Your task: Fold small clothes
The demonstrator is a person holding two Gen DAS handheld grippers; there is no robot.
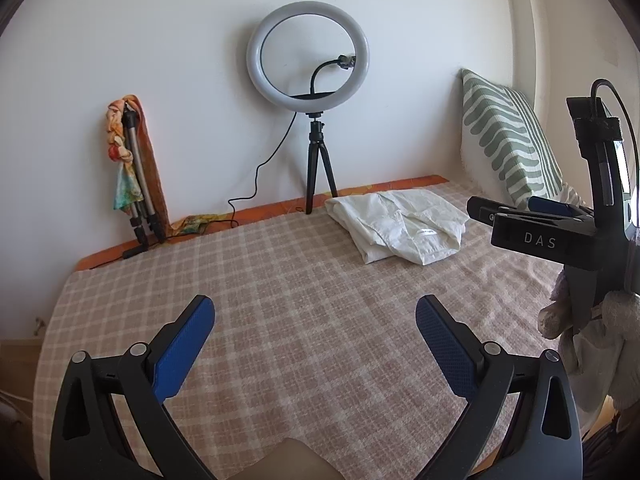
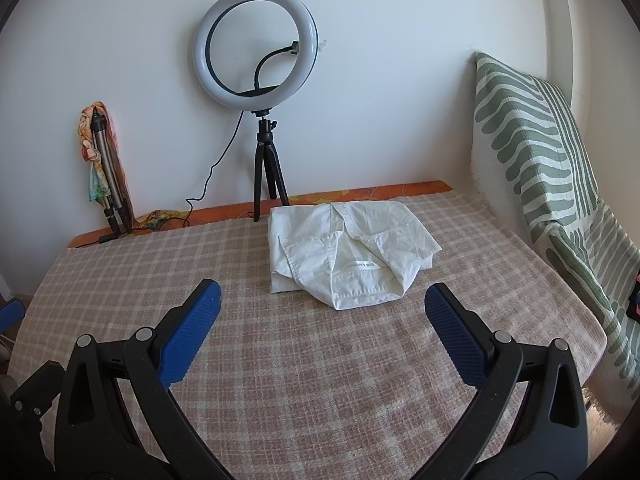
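Observation:
A small white collared shirt (image 2: 348,256) lies folded in a compact bundle on the pink checked bed cover (image 2: 280,360), toward the far side. The same white shirt (image 1: 396,226) appears at the far right in the left wrist view. My right gripper (image 2: 324,300) hovers open just in front of the shirt, with nothing between its blue pads. My left gripper (image 1: 316,312) is open above bare cover, well to the near left of the shirt. The right gripper's black body marked DAS (image 1: 540,236) shows at the right edge of the left wrist view, beside the shirt.
A ring light on a black tripod (image 2: 256,48) stands at the far edge behind the shirt, its cable trailing left. A folded tripod wrapped in a colourful scarf (image 2: 104,168) leans on the wall at far left. A green striped cushion (image 2: 536,140) lines the right side.

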